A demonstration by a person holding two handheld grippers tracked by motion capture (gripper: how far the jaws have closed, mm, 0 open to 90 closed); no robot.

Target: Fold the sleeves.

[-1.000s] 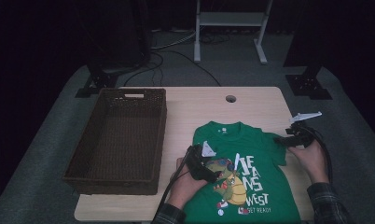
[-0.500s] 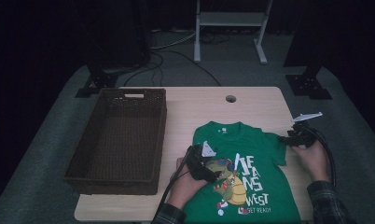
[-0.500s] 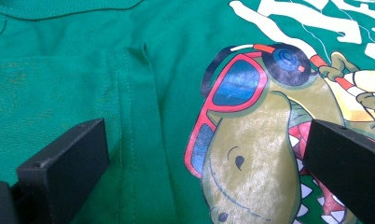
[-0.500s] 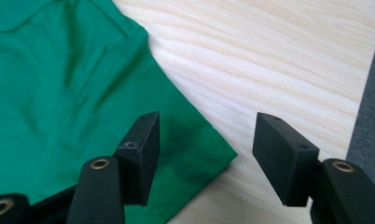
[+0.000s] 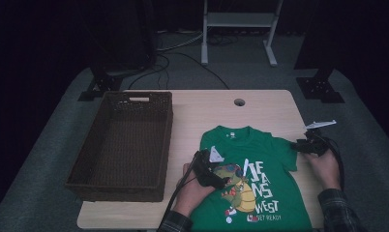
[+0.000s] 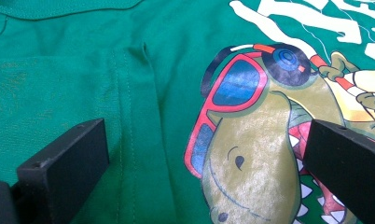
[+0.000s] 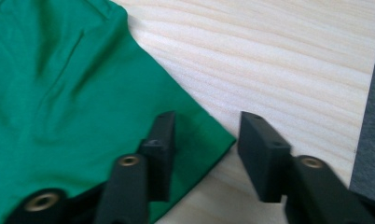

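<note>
A green T-shirt (image 5: 275,154) with a dinosaur print lies flat, front up, on the near right of the wooden table (image 5: 207,111). My left gripper (image 5: 222,181) rests low over the print (image 6: 251,154), jaws wide open on either side of the dinosaur's head, gripping nothing (image 6: 204,140). My right gripper (image 5: 296,145) is at the shirt's right sleeve. Its jaws have just been closing and straddle the sleeve's corner (image 7: 220,139), still with a gap (image 7: 206,123). One jaw is over the cloth, the other over bare wood.
A dark wicker basket (image 5: 129,98) stands on the left half of the table. A cable hole (image 5: 239,102) is near the far edge. Grey carpet surrounds the table, with stand feet and cables beyond.
My right gripper has sunk a little onto the sleeve's edge. The left gripper and the shirt have stayed put.
</note>
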